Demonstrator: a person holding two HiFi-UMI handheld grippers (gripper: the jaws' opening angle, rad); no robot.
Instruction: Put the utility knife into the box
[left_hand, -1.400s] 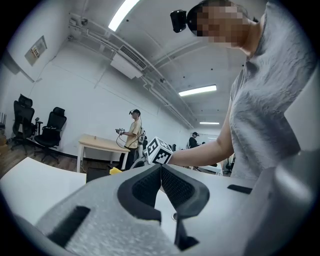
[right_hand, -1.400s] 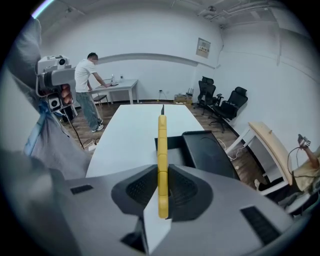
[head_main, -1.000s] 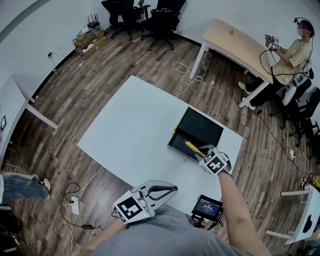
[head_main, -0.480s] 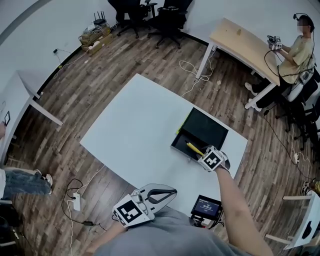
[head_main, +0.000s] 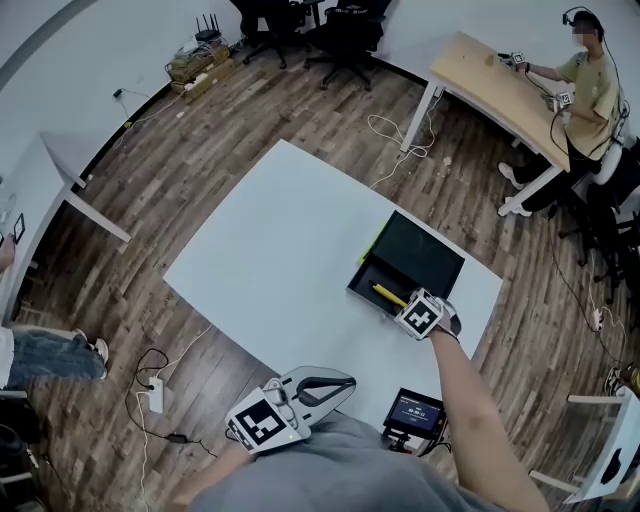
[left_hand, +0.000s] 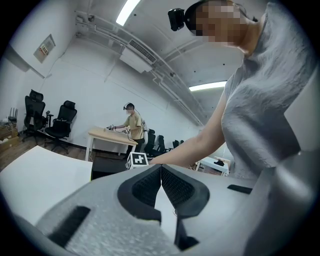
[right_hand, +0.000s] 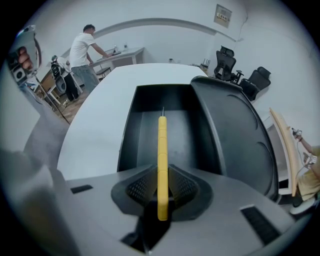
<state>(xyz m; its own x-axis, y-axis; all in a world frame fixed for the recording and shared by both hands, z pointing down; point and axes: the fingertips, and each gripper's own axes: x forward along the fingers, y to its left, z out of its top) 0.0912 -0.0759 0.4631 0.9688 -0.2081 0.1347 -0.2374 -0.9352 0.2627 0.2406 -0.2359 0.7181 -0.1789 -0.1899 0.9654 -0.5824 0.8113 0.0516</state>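
Little has shifted over the last second: my right gripper (right_hand: 162, 182) still clamps the knife (right_hand: 162, 145) by its tail, its tip out over the box (right_hand: 127, 135) near the counter's (head_main: 270, 250) right edge, so I judge only lowering and release remain, while my left gripper (left_hand: 161, 172) stays closed on nothing.

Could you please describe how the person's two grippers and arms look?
The left gripper and the right gripper both have light grey, rounded bodies, with black textured pads lining the jaws. Each carries a white cube printed with black square markers. The person wears a grey short-sleeved shirt, and the forearms are bare.
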